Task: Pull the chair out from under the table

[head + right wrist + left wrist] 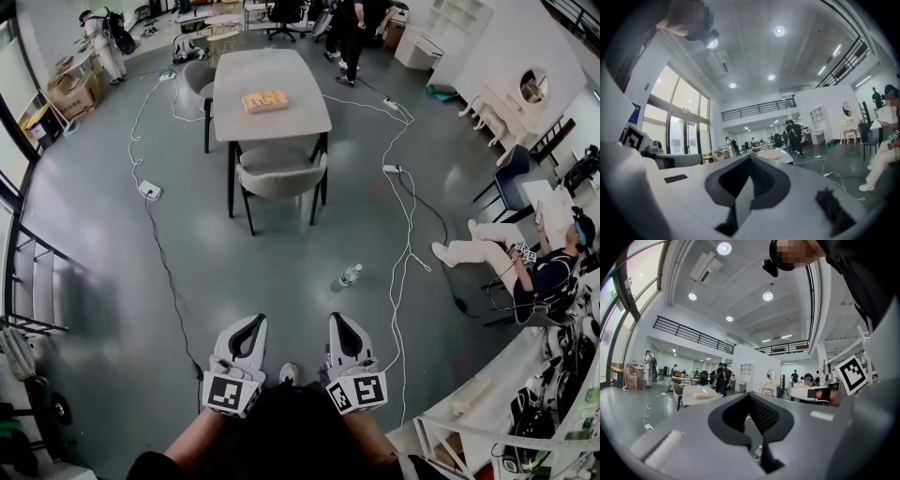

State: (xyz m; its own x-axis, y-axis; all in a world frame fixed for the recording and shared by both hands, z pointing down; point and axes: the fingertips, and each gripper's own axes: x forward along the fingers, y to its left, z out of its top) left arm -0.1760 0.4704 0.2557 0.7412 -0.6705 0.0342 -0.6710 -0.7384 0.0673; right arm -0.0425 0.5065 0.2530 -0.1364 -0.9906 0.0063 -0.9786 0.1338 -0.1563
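Observation:
A grey chair (279, 174) with black legs is tucked at the near end of a long grey table (269, 112), seen at the top middle of the head view. My left gripper (250, 324) and right gripper (340, 321) are held side by side low in that view, far short of the chair, both shut with nothing between the jaws. In the left gripper view the left gripper (749, 397) points level toward the distant table (696, 393). The right gripper (750, 158) likewise aims at the table (774, 154).
A plastic bottle (349, 275) stands on the floor between me and the chair. White cables (405, 239) and a power strip (150, 190) trail across the floor. A seated person (511, 258) is at the right. A second chair (196, 80) sits at the table's left side.

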